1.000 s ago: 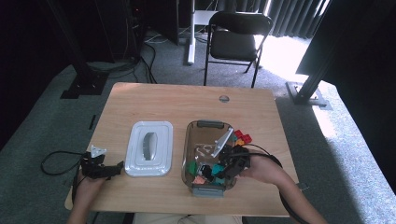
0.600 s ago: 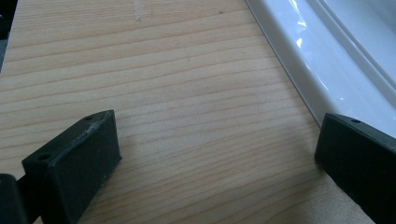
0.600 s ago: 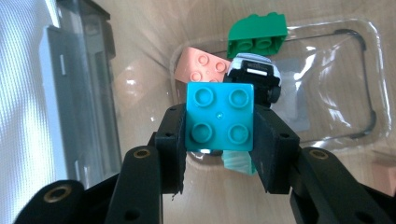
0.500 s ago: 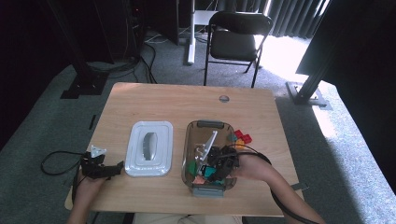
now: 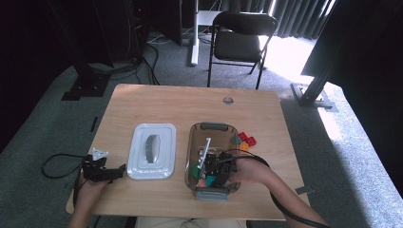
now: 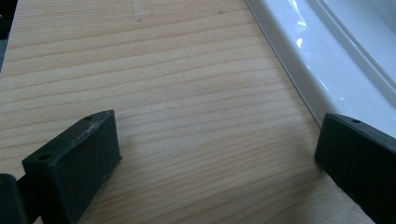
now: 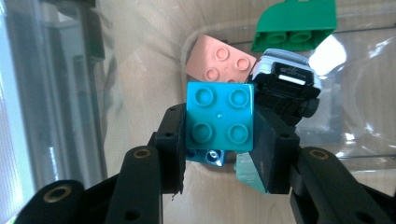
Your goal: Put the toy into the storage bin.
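Observation:
My right gripper [image 7: 219, 140] is shut on a turquoise four-stud brick [image 7: 219, 122], held inside a clear plastic bin [image 5: 196, 142]. Below it in the bin lie a pink brick [image 7: 217, 58], a green brick [image 7: 295, 25], a small black and white toy car [image 7: 287, 88] and a teal piece [image 7: 247, 173]. From above, the right gripper [image 5: 215, 168] sits low in the bin's near half. My left gripper [image 6: 215, 154] rests open on the bare wood, its jaws wide apart, beside the white lid [image 6: 336, 60]. In the high view the left gripper [image 5: 111, 172] lies at the table's front left.
The white lid [image 5: 152, 151] lies flat left of the bin. Red and orange bricks [image 5: 246, 140] sit on the wooden table [image 5: 166, 104] right of the bin. A folding chair [image 5: 240, 35] stands beyond the far edge. A cable [image 5: 54, 164] trails off the left edge.
My right gripper has moved leftward and down into the bin's near half with the brick. The left gripper has stayed put.

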`<state>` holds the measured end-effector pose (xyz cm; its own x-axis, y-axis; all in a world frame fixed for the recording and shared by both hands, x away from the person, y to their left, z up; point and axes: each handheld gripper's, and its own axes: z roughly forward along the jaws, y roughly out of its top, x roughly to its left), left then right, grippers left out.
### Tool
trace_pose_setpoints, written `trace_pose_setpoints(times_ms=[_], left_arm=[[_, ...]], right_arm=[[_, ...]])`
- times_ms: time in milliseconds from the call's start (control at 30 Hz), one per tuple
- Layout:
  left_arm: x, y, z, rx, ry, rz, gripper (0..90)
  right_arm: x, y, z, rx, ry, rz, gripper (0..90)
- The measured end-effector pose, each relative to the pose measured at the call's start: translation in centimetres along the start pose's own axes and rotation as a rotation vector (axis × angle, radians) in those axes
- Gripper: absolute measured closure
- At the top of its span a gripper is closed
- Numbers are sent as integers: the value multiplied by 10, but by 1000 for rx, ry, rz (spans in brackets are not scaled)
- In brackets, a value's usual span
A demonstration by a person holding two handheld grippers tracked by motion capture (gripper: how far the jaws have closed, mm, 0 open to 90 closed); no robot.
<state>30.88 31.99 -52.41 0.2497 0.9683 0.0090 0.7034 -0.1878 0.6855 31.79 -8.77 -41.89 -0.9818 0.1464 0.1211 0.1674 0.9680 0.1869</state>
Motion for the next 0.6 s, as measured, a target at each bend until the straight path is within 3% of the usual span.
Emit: trace_pose_setpoints(times_ms=[300, 600], left_arm=[[0, 0, 0, 0, 0, 0, 5], [0, 0, 0, 0, 0, 0, 5]], right_arm=[[-3, 3, 4, 43, 21, 6, 582], [-4, 6, 8, 69, -3, -1, 577]])
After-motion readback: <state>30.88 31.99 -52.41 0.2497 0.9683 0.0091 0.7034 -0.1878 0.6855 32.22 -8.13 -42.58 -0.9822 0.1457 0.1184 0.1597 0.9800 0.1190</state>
